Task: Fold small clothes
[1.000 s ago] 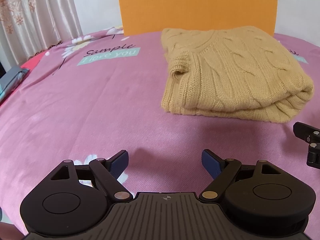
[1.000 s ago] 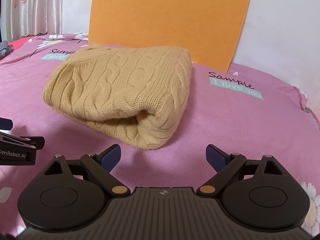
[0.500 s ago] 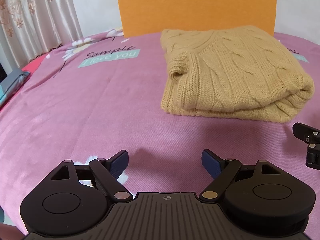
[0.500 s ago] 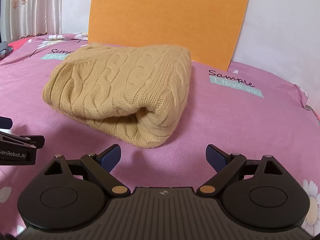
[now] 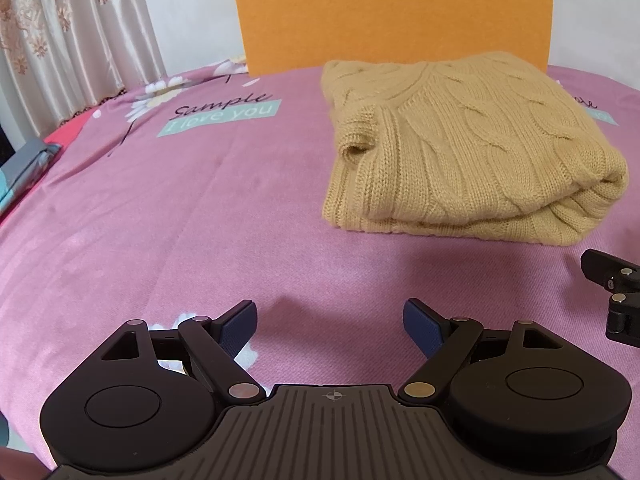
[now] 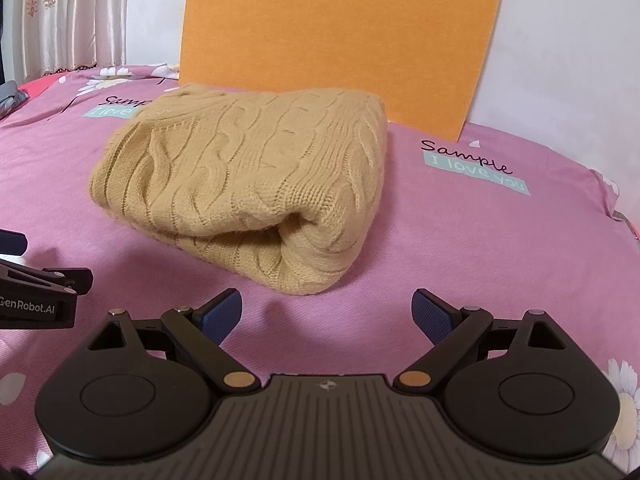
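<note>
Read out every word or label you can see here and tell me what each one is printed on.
"Sample" over "I love you": pink bedsheet, left of the folded sweater.
"Sample" over "I love you": same sheet, print right of the sweater.
"GenRobot.AI" (first letter cut off): side of the left gripper.
Partial print behind the sweater: unreadable.

The sweater [image 5: 460, 148] is tan, knit in cables with ribbed edges. The sheet [image 5: 200, 208] under it is pink, printed with white daisies and teal labels with black script above white lettering. Behind stands a plain orange board [image 5: 392, 12], and beside it a cream curtain [image 5: 68, 40] with a pale floral pattern. The grippers are black with blue pads [image 6: 224, 314].
</note>
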